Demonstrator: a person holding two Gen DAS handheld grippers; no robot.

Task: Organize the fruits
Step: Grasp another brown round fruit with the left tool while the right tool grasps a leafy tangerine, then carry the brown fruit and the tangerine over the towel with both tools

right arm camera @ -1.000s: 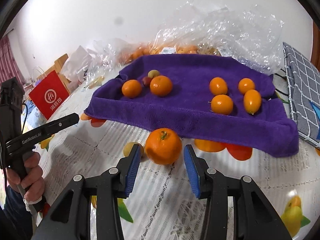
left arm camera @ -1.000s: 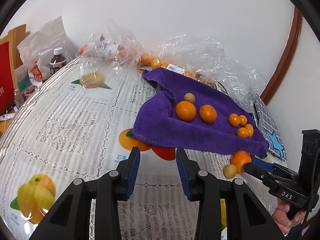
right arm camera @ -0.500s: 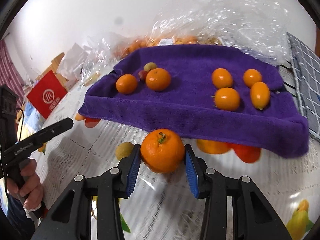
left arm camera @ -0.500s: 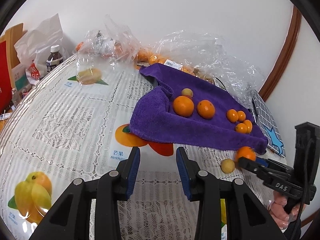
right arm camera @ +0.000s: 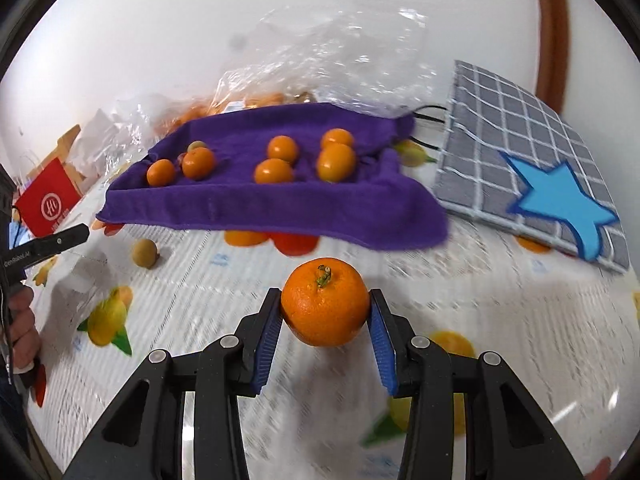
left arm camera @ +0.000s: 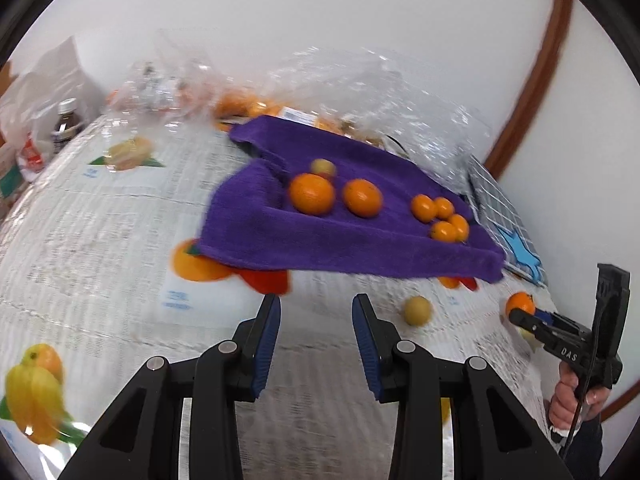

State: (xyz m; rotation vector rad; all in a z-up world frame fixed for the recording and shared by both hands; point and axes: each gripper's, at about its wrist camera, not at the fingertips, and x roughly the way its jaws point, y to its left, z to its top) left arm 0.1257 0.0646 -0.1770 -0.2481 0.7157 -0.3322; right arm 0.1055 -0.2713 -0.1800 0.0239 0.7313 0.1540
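Observation:
My right gripper point(right arm camera: 325, 316) is shut on an orange tangerine point(right arm camera: 325, 306) and holds it above the tablecloth, in front of the purple towel point(right arm camera: 280, 200); the tangerine also shows in the left wrist view point(left arm camera: 520, 303). The towel point(left arm camera: 340, 240) holds two tangerines point(left arm camera: 312, 194), several kumquats point(left arm camera: 440, 216) and a small yellowish fruit point(left arm camera: 323, 167). A small yellow-green fruit point(left arm camera: 417, 310) lies on the tablecloth before the towel, also in the right wrist view point(right arm camera: 144, 253). My left gripper point(left arm camera: 316, 320) is open and empty, above the cloth near the towel's front edge.
Clear plastic bags with more oranges point(left arm camera: 248, 106) lie behind the towel. A grey checked pad with a blue star point(right arm camera: 532, 176) lies right of it. A dark bottle point(left arm camera: 66, 126) and a white bag stand at far left, a red bag point(right arm camera: 48, 208) beyond.
My right gripper closed on the tangerine, lifted it and drew back to the right, away from the small yellow-green fruit. My left gripper shifted right, still open.

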